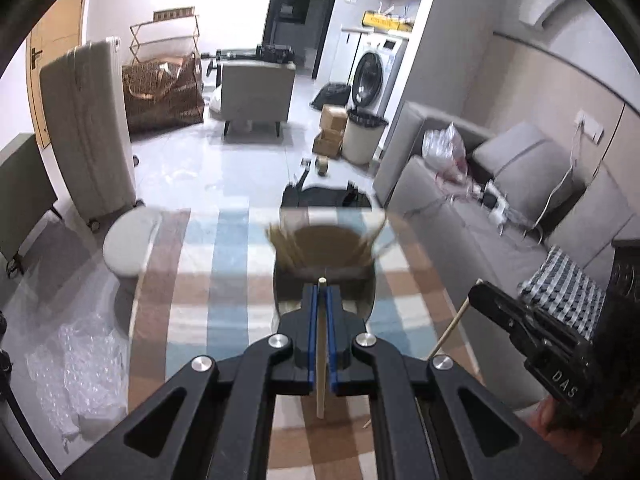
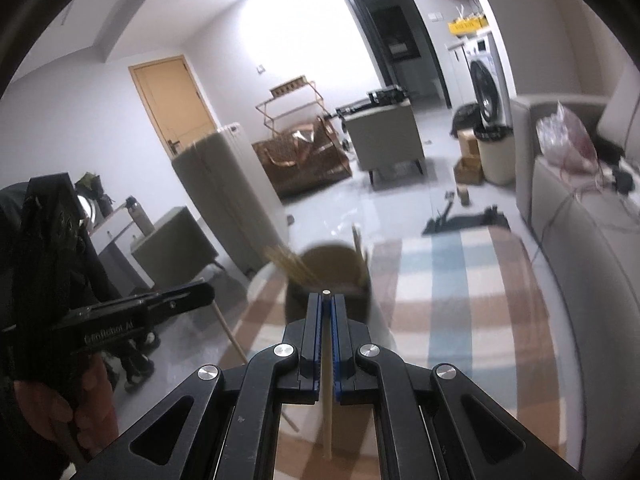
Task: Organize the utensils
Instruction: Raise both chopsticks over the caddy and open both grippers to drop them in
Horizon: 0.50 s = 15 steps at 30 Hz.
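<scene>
left tongs [image 1: 322, 286] squeezed tight on a chopstick [image 1: 321, 344] | right tongs [image 2: 327, 298] squeezed tight on a second chopstick [image 2: 328, 380] | both sticks run along the fingers, tips pointing at the dark cup [image 1: 324, 272] of sticks just ahead; neither hand looks nearer | cup blurry, its bottom hidden behind the fingers

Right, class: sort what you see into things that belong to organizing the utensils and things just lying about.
Part of the job:
left gripper, shut on a chopstick
right gripper, shut on another chopstick
dark holder with chopsticks already in it

Just lying about:
bubble wrap
suitcase
cardboard boxes
</scene>
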Each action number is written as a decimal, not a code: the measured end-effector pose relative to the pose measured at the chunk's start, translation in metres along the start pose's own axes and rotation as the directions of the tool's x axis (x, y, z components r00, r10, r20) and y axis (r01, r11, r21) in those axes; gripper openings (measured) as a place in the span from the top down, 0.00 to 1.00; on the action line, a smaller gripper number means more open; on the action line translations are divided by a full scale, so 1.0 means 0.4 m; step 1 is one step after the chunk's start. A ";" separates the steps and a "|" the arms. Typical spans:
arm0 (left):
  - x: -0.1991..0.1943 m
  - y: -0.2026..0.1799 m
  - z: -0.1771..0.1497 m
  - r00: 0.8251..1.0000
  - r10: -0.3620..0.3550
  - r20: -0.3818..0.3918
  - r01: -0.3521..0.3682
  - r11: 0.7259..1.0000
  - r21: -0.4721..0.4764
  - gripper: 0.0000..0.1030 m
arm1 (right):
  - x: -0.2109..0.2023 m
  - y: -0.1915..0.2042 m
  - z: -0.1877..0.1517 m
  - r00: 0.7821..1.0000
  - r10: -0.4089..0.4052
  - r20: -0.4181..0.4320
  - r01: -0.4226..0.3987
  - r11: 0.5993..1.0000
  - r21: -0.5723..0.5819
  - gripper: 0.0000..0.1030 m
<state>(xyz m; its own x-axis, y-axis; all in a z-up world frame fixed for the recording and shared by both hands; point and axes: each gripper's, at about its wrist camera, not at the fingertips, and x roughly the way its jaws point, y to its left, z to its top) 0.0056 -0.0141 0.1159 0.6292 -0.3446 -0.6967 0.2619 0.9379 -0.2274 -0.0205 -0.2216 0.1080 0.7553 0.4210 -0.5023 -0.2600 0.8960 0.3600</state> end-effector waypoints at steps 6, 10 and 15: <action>-0.043 0.012 0.153 0.993 -0.010 0.119 0.010 1.000 0.000 1.00 | -0.016 0.051 0.163 0.995 0.009 0.102 -0.004 0.999 -0.050 0.97; -0.029 0.025 0.229 0.985 -0.013 0.174 0.013 1.000 0.003 1.00 | 0.000 0.081 0.260 0.985 0.007 0.171 0.006 0.997 -0.080 0.97; 0.031 0.035 0.258 0.980 -0.038 0.194 0.040 0.999 -0.005 1.00 | 0.062 0.093 0.324 0.973 -0.021 0.232 0.048 0.992 -0.113 0.97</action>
<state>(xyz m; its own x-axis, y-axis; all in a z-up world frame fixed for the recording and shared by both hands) 0.0927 -0.0093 0.1743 0.7485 -0.3812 -0.5425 0.2828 0.9236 -0.2588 0.0666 -0.1961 0.2111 0.8793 0.3583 -0.3139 -0.2899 0.9254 0.2441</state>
